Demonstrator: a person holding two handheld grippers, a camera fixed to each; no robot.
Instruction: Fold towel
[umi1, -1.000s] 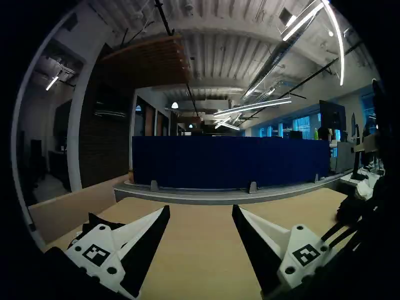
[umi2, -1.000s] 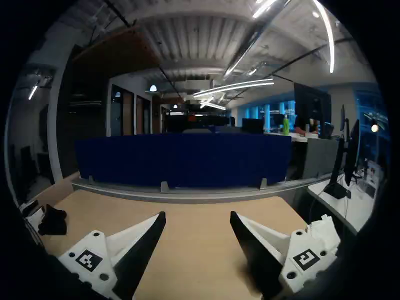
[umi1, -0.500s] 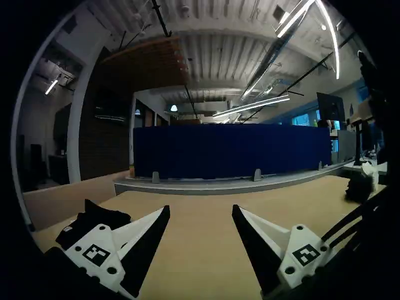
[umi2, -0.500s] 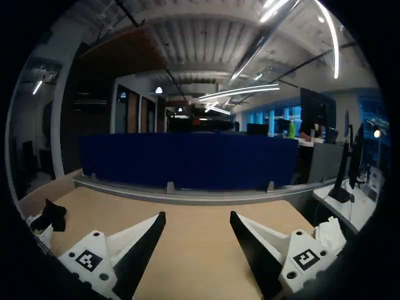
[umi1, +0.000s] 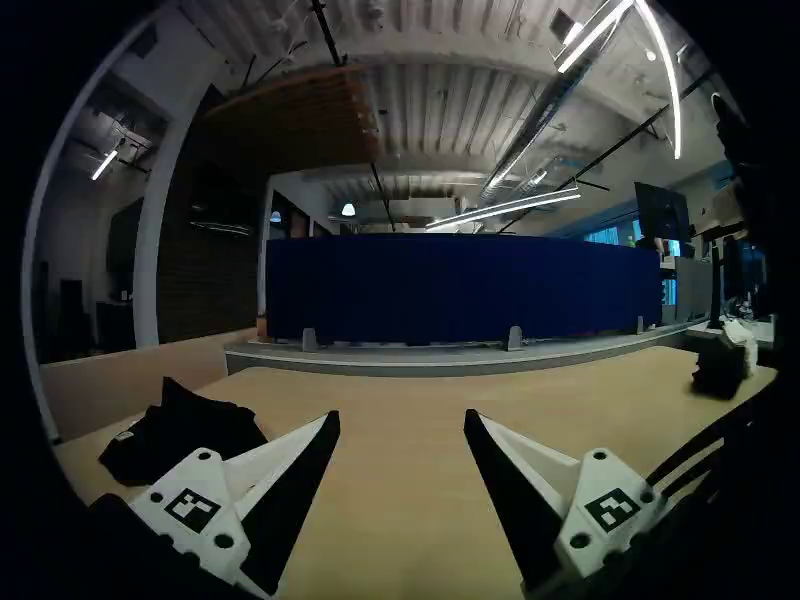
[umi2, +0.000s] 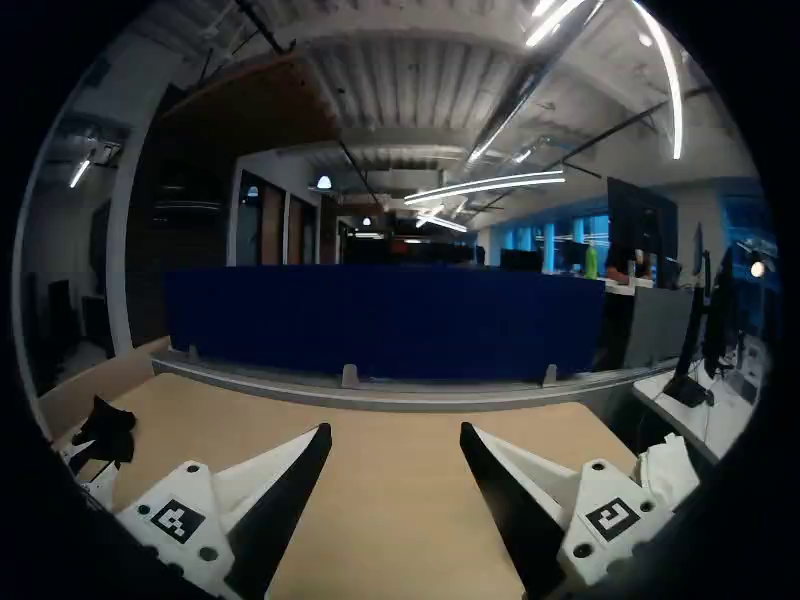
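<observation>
One black towel (umi1: 180, 432) observed, unfolded and crumpled into a low heap with one raised peak. It rests on the pale wooden surface (umi1: 400, 480) close to the left edge, toward the near left corner. A small pale tag (umi1: 124, 436) shows at its left side.

A light wooden table (umi1: 400, 400) carries everything. In the left gripper view, a crumpled black towel (umi1: 180, 430) lies on it at the near left. A small dark lump (umi1: 718, 365) sits at the far right edge. In the right gripper view, a white crumpled thing (umi2: 665, 468) is at the right edge.
</observation>
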